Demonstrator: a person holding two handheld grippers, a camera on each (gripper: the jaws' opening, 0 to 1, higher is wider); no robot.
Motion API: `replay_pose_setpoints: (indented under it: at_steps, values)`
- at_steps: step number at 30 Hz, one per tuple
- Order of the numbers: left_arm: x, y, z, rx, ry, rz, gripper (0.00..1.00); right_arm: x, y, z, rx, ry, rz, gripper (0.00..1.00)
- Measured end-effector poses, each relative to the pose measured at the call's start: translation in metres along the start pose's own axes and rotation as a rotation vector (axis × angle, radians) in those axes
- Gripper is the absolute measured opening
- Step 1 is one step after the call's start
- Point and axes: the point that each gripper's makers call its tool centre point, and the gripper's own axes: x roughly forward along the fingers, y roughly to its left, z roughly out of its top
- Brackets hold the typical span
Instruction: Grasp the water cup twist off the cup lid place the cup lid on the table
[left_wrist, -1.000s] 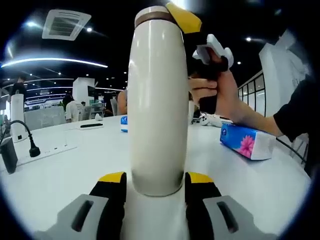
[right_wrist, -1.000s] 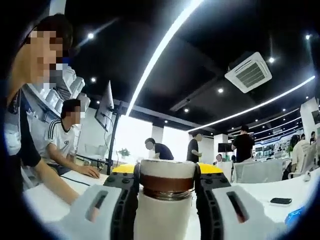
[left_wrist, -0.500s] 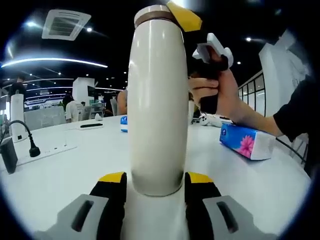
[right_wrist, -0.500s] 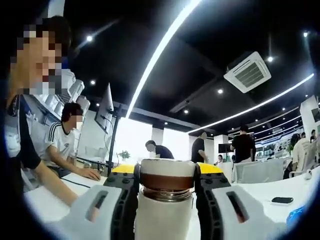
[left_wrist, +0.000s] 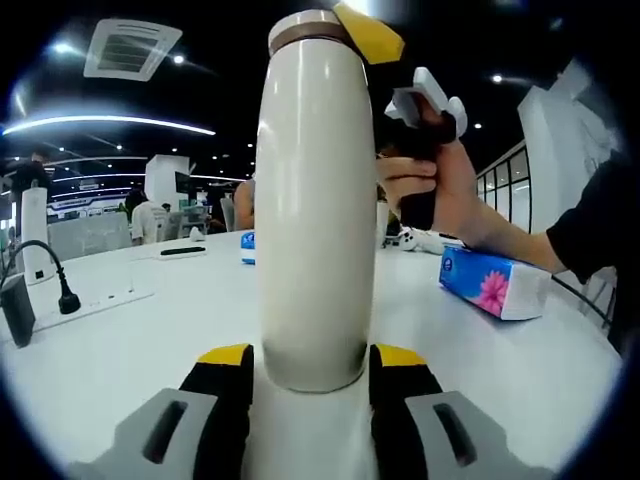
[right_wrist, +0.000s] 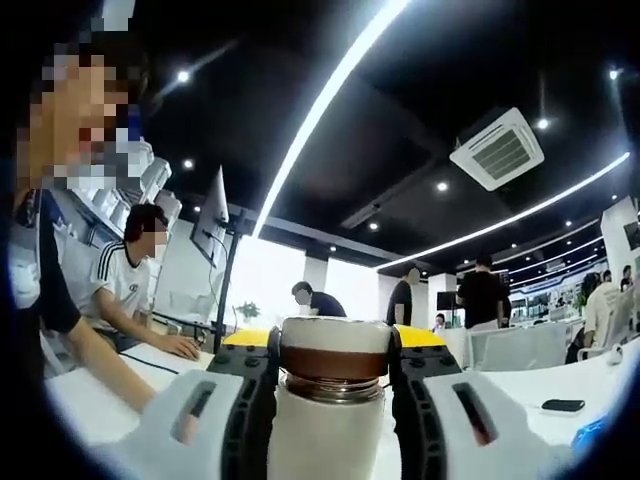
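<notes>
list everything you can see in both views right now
water cup: 1, cream, upright on the table, base between the left jaws
cup lid: 1, cream with brown band, on the cup, between the right jaws
table: 1, white, under the cup
tissue pack: 1, blue with pink flower, on the table right of the cup
power strip with plug: 1, white strip, black plug, far left on the table
phone: 1, dark, on a far table
ceiling air vent: 1, white
left gripper: 1, black and yellow jaws, shut on the cup
right gripper: 1, shut on the lid
hand: 1, holding the right gripper
</notes>
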Motion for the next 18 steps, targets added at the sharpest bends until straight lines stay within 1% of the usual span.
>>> replay_pose_setpoints:
  at_steps: [5,10,15,16,17,18]
  values:
    - [0.0,0.0,0.0,0.0,0.0,0.0,0.48,0.0,-0.002,0.0,0.005,0.0,-0.002,0.46]
    - [0.0,0.0,0.0,0.0,0.0,0.0,0.47,0.001,-0.006,0.0,0.058,0.007,-0.021,0.46]
    - [0.0,-0.001,0.0,0.001,0.0,-0.001,0.47,0.0,-0.004,0.0,0.059,0.005,-0.022,0.46]
    - [0.0,-0.001,0.0,0.0,0.0,-0.001,0.47,0.001,-0.002,0.004,0.059,-0.02,-0.015,0.46]
    - [0.0,-0.001,0.0,0.001,0.0,-0.001,0.47,0.001,0.002,0.011,0.083,-0.051,0.003,0.46]
    - [0.0,-0.001,0.0,0.0,0.0,-0.001,0.47,0.0,0.002,0.015,0.078,-0.063,0.007,0.46]
